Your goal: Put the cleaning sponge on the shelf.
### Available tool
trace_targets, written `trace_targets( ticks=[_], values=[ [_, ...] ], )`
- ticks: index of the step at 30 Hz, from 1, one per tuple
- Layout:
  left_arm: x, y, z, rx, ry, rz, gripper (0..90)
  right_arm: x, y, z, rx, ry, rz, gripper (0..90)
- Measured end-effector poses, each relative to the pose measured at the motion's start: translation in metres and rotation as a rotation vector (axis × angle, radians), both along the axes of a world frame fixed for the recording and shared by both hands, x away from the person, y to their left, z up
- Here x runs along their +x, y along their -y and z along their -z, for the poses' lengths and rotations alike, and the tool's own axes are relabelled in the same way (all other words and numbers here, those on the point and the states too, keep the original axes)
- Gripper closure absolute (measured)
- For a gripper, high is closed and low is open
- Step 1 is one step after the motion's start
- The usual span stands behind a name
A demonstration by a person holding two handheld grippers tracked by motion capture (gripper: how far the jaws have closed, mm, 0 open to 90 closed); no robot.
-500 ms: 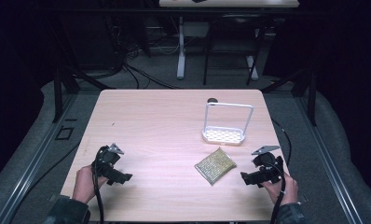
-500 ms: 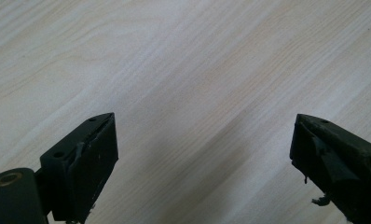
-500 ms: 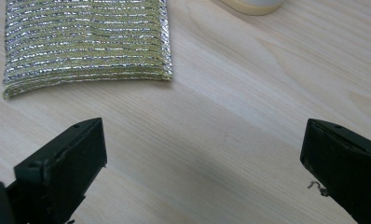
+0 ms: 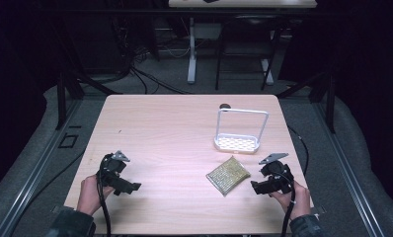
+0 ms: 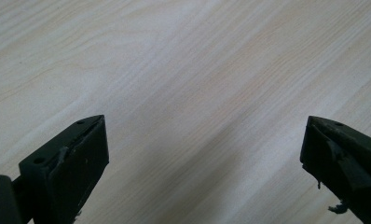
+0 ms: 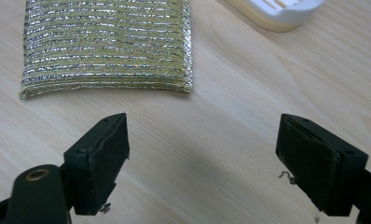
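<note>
The right hand-held gripper sits low over the pale wooden tabletop, its jaws spread wide with nothing between them, aimed at the glittery gold-and-silver woven scrubbing pad. That pad lies flat near the person's edge, just in front of the gripper and a little short of the white perforated plastic tray with a thin wire hoop. In the right gripper view the pad lies ahead of the jaw tips and off toward the left jaw, not yet between them.

To take it cleanly, I'd say the hand should shift across until the pad's near edge is centred in the gap, then slide forward with one jaw skimming the wood so it gets under the curled edge. The pad looks soft and thin, so a shallow bite may slip; go in deeper before closing.

The right forearm comes in low, wrist roughly level. The left hand-held gripper rests well apart over bare wood, jaws also wide.
</note>
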State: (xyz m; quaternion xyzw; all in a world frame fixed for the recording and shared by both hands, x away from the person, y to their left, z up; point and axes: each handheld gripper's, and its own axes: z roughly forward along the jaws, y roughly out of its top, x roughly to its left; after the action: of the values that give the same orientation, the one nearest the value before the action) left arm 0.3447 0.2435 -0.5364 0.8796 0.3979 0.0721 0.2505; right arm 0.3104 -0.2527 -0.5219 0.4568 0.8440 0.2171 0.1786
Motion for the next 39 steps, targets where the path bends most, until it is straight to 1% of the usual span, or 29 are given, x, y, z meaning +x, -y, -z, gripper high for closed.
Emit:
trace_targets(
  ticks=[1, 3, 4, 5, 6, 7, 10, 11, 13, 14, 18, 19, 22, 23, 24, 27, 30, 32, 35, 39],
  values=[
    [0.000, 0.000, 0.000, 0.000, 0.000, 0.000, 0.4, 0.001, -0.003, 0.001, -0.021, 0.002, -0.013, 15.3],
    [0.000, 0.000, 0.000, -0.003, 0.001, 0.000, 0.3, 0.001, -0.005, 0.001, -0.022, 0.004, -0.015, 14.2],
    [-0.001, 0.000, 0.000, -0.002, 0.000, 0.002, 0.1, 0.001, -0.006, -0.001, -0.016, 0.019, -0.032, 13.7],
    [0.000, 0.000, 0.000, -0.001, 0.000, 0.003, 0.1, 0.000, -0.007, -0.001, -0.003, 0.026, -0.030, 13.3],
    [0.000, 0.000, 0.000, 0.000, -0.001, 0.004, 0.1, 0.001, -0.007, -0.002, -0.004, 0.030, -0.035, 12.9],
    [0.000, 0.000, 0.000, 0.000, -0.001, 0.004, 0.1, 0.001, -0.007, -0.002, -0.004, 0.030, -0.035, 12.9],
    [0.000, 0.001, 0.000, 0.002, -0.007, 0.009, 0.1, 0.002, -0.010, -0.003, 0.040, 0.028, -0.076, 7.3],
    [0.000, 0.000, 0.001, 0.001, -0.009, 0.008, 0.1, 0.003, -0.011, -0.004, 0.051, 0.028, -0.079, 6.3],
    [0.000, 0.000, 0.001, 0.000, -0.010, 0.009, 0.1, 0.004, -0.012, -0.004, 0.052, 0.030, -0.087, 5.9],
    [0.000, 0.000, 0.001, -0.001, -0.009, 0.010, 0.1, 0.006, -0.015, -0.005, 0.067, 0.026, -0.095, 3.3],
    [-0.001, 0.000, 0.001, 0.001, -0.008, 0.011, 0.1, 0.009, -0.022, -0.005, 0.068, 0.016, -0.111, 0.8],
    [-0.001, 0.001, 0.002, 0.010, -0.015, 0.013, 0.1, 0.010, -0.023, -0.005, 0.069, 0.014, -0.116, 0.1],
    [-0.001, 0.002, 0.002, 0.014, -0.017, 0.021, 0.1, 0.014, -0.028, -0.004, 0.069, 0.006, -0.130, 0.0],
    [-0.001, 0.002, 0.002, 0.013, -0.017, 0.021, 0.1, 0.016, -0.029, -0.004, 0.078, -0.002, -0.132, 0.0],
    [-0.001, 0.002, 0.002, 0.013, -0.017, 0.021, 0.1, 0.017, -0.030, -0.003, 0.076, -0.008, -0.131, 0.0],
    [-0.001, 0.000, 0.003, 0.007, -0.018, 0.013, 0.1, 0.020, -0.031, -0.002, 0.079, -0.013, -0.141, 0.0],
    [-0.001, 0.001, 0.002, 0.012, -0.018, 0.016, 0.1, 0.023, -0.037, -0.001, 0.083, -0.024, -0.147, 0.0],
    [-0.001, 0.001, 0.002, 0.013, -0.019, 0.017, 0.1, 0.025, -0.039, -0.001, 0.077, -0.032, -0.152, 0.0],
    [-0.001, 0.001, 0.003, 0.014, -0.020, 0.015, 0.1, 0.029, -0.047, 0.002, 0.068, -0.043, -0.169, 0.0],
    [-0.001, 0.001, 0.003, 0.014, -0.020, 0.016, 0.1, 0.034, -0.053, 0.005, 0.073, -0.059, -0.173, 0.0]
  ],
)
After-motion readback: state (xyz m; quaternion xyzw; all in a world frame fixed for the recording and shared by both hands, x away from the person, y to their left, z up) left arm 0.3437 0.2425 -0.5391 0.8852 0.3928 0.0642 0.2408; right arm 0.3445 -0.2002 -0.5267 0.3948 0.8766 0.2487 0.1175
